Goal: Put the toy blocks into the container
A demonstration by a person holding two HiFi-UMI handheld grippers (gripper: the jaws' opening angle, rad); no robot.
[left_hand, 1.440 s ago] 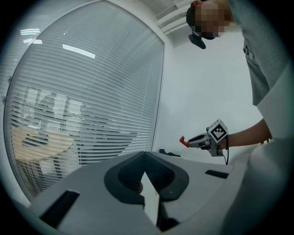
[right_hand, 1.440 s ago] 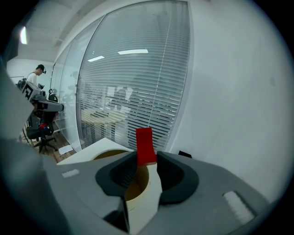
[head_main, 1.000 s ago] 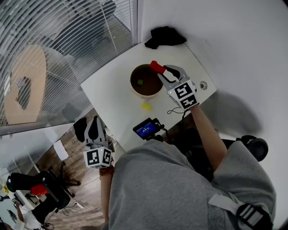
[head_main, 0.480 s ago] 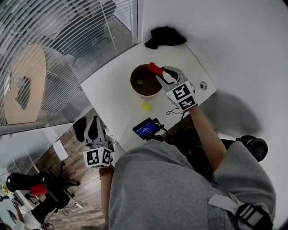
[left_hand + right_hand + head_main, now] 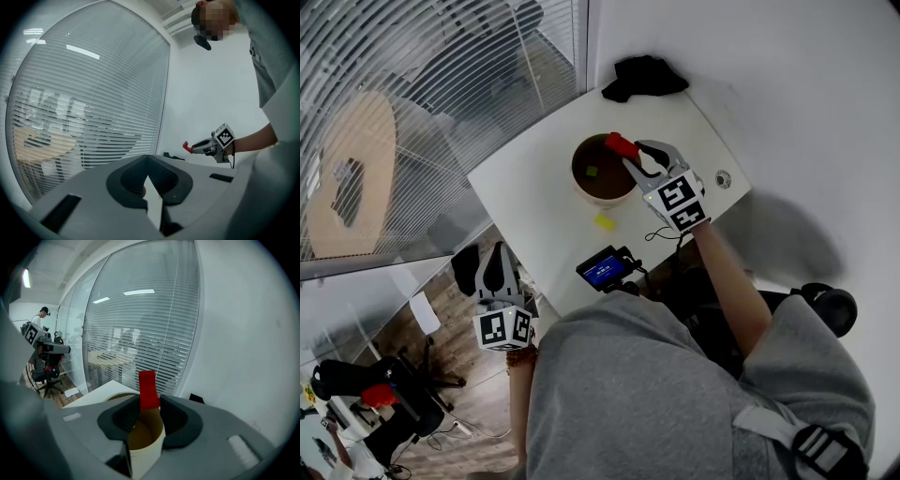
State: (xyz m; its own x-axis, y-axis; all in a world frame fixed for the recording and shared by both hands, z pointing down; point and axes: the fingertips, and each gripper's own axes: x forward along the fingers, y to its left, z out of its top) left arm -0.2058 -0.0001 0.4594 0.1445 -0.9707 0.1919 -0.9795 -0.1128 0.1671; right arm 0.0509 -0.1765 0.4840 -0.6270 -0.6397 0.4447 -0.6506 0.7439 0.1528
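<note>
Holding a red block (image 5: 622,144) between its jaws, my right gripper (image 5: 628,159) hangs above the container (image 5: 581,187). The pads press on the block's two sides, so the jaws stand about a block's width apart. In the right gripper view the block stands upright and rises above the jaw tips, with the container's cream wall showing below and between the jaws. In the head view the block sits over the container's rim, on the side nearest that gripper, clear of the brown floor inside.

A green block (image 5: 592,172) lies on the floor inside the container. A yellow block (image 5: 605,221) lies outside it on the white table (image 5: 534,187), near the container's wall on the side facing me. A black cloth (image 5: 642,75) lies beyond the container at the table's far corner. A small device with a lit blue screen (image 5: 605,269) sits at the table's near edge, past the yellow block as seen from the container.

My left gripper (image 5: 492,272) is well apart from the container, off the table's near edge and lower than its top. The left gripper view shows its jaws closed tip to tip with nothing between them.
</note>
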